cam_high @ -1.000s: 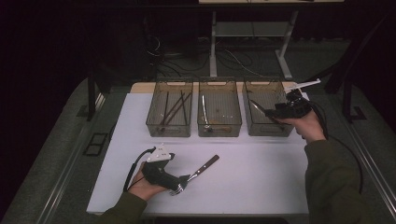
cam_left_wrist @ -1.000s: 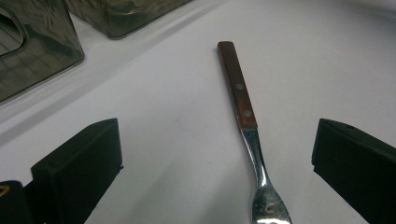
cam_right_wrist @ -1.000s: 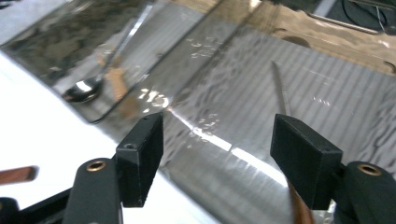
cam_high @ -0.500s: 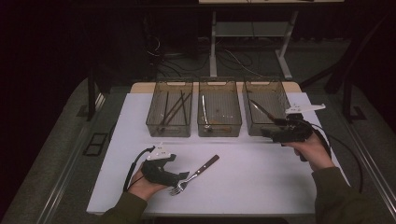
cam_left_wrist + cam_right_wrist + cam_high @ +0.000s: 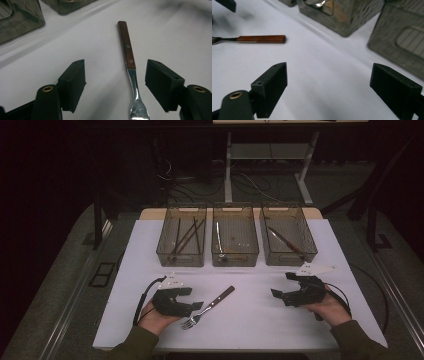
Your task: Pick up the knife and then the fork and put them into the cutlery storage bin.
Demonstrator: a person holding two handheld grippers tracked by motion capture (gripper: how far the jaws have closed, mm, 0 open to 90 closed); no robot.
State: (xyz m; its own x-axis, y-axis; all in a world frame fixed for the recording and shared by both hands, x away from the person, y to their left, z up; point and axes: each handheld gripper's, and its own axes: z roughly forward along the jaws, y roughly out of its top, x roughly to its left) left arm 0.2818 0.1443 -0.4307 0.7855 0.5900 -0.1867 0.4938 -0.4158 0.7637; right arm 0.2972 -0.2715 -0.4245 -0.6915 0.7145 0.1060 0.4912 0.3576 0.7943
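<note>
Left tool [image 5: 196, 306] lower left, jaws just closing around fork [image 5: 209, 307] neck without touching, right tool [image 5: 281, 294] lower right, released, jaws just widening, white tabletop [image 5: 250, 320]

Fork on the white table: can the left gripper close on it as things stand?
Probably yes. The fork lies between the left gripper's open jaws, which have just been closing, untouched, nothing blocking.
</note>
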